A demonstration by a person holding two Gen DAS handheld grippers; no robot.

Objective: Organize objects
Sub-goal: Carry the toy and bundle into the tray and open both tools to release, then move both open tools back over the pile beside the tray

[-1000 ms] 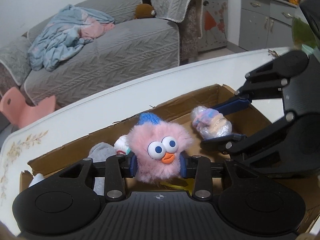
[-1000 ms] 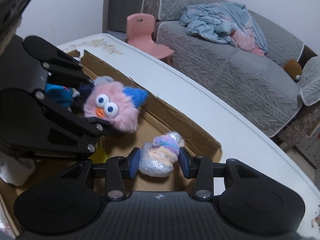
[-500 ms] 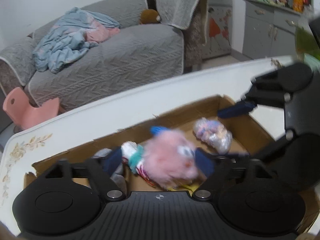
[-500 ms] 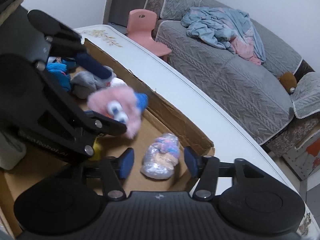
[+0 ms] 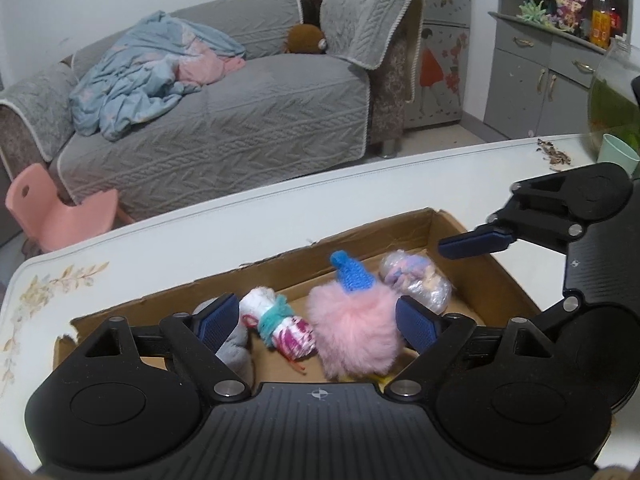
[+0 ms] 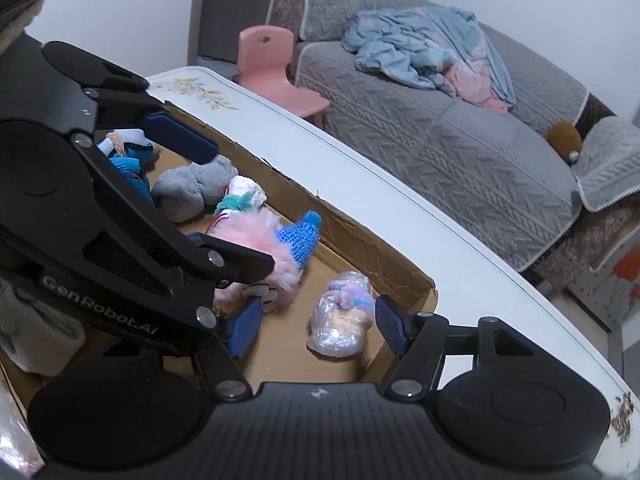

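The white counter (image 5: 248, 232) with a flower print at its corner carries a shallow brown cardboard box (image 5: 400, 226), which lies along the counter's far edge, the one facing the sofa. Inside the box are the soft things. The fluffy pink toy with a blue knitted hat (image 5: 354, 328) lies in the middle of the box, face down. The left hand-held gripper (image 5: 316, 326) hangs over it with jaws wide apart, holding nothing; one blue pad is near the toy's side, but I cannot tell if it touches. At the box's end nearer the counter's bare corner lies the small pastel toy wrapped in clear plastic (image 6: 342, 322). The right hand-held gripper (image 6: 316, 330) is around it, also opened wide and empty, the pads standing apart from the wrap. Beside the pink toy are a white yarn doll with a teal band (image 5: 276, 322) and a grey plush piece (image 6: 192, 190).

Both things seem released in the box, so the step is probably the retreat. It is better to lift each gripper straight up, jaws kept open, so that the pads do not catch the fur or the slippery wrap and drag them out.
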